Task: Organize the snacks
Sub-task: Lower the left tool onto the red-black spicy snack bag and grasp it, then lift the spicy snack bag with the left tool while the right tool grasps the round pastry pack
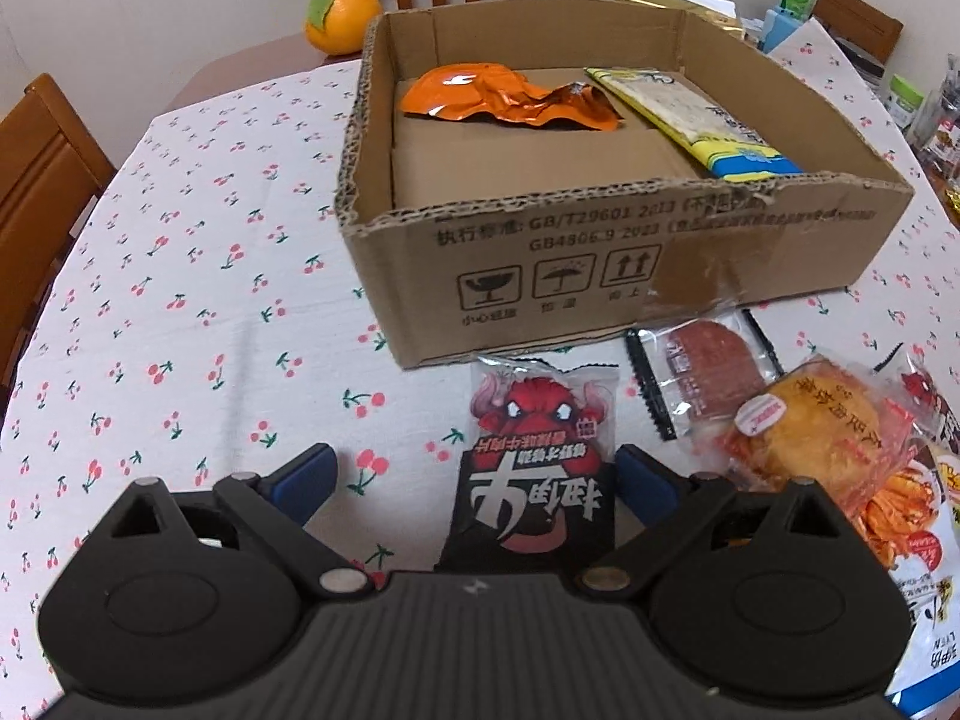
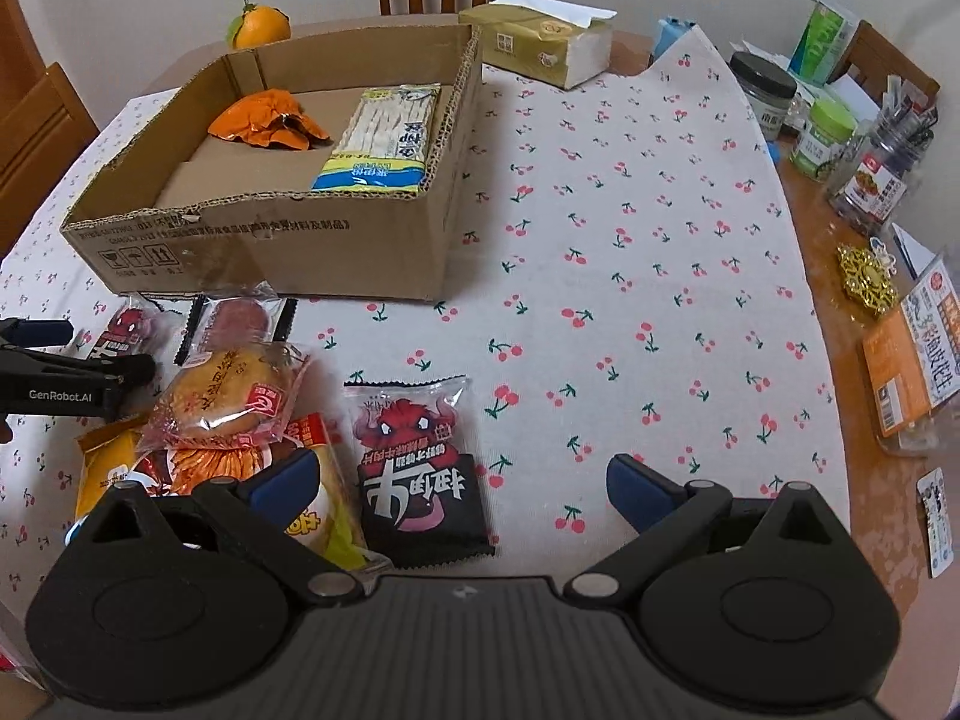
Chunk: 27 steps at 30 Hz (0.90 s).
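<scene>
An open cardboard box [image 1: 540,252] [image 2: 336,240] holds an orange packet [image 1: 510,97] [image 2: 267,120] and a yellow-blue noodle pack [image 1: 702,120] [image 2: 384,141]. My left gripper [image 1: 477,474] is open just above the table, its fingers either side of a red-and-black snack packet [image 1: 540,462] in front of the box. My right gripper [image 2: 462,480] is open over a second red-and-black packet [image 2: 420,468]. A bun in clear wrap [image 1: 822,426] [image 2: 231,396] and a dark-edged packet [image 1: 702,372] [image 2: 237,321] lie in a pile beside them. The left gripper shows at the right wrist view's left edge [image 2: 72,372].
A cherry-print cloth [image 2: 630,300] covers the table. An orange fruit [image 1: 341,18] [image 2: 258,27] and a tissue pack [image 2: 540,45] sit behind the box. Jars [image 2: 828,138] and boxes [image 2: 912,360] line the right edge. Wooden chairs [image 1: 42,180] stand around.
</scene>
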Available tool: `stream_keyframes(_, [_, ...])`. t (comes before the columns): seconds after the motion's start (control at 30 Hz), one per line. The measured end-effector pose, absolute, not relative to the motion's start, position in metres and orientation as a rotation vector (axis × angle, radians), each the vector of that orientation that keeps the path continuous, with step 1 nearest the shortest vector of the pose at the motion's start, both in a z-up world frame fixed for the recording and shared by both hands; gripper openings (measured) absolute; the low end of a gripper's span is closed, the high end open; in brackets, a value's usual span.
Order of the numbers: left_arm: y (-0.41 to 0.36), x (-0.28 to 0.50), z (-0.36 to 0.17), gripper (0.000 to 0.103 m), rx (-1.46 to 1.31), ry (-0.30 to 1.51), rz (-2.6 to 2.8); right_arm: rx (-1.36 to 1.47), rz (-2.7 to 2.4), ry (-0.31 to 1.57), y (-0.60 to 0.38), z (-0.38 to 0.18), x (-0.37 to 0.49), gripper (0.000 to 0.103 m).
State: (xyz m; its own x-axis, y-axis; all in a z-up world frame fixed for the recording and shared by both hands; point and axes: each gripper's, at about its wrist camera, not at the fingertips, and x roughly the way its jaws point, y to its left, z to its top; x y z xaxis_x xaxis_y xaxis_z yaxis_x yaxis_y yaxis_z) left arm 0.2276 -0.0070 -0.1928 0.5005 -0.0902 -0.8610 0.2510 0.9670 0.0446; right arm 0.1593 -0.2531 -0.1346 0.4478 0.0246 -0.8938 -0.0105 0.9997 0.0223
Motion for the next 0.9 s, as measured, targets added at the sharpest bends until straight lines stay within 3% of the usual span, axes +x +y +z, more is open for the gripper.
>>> stream_keyframes(0.17, [-0.019,0.228,-0.194,0.095,0.176,1.013,-0.242,0.01,0.034,1.098,-0.25,-0.131,0.159,0.103])
stream_keyframes(0.23, [-0.021,0.227,-0.193,0.088,0.172,1.002,-0.26,0.006,0.04,1.093,-0.248,-0.13,0.159,0.103])
stream_keyframes(0.37, [-0.019,0.223,-0.189,0.051,0.157,0.974,-0.3,-0.006,0.065,1.089,-0.244,-0.127,0.162,0.103])
stream_keyframes(0.4, [-0.018,0.223,-0.188,0.046,0.159,0.973,-0.297,-0.009,0.072,1.088,-0.242,-0.126,0.163,0.103])
stream_keyframes(0.73, [0.021,0.217,-0.186,0.046,0.147,0.984,-0.182,-0.047,0.184,1.075,-0.21,-0.119,0.179,0.103])
stream_keyframes(0.9, [0.031,0.215,-0.185,0.059,0.121,0.989,-0.176,-0.036,0.259,1.109,-0.187,-0.125,0.191,0.103])
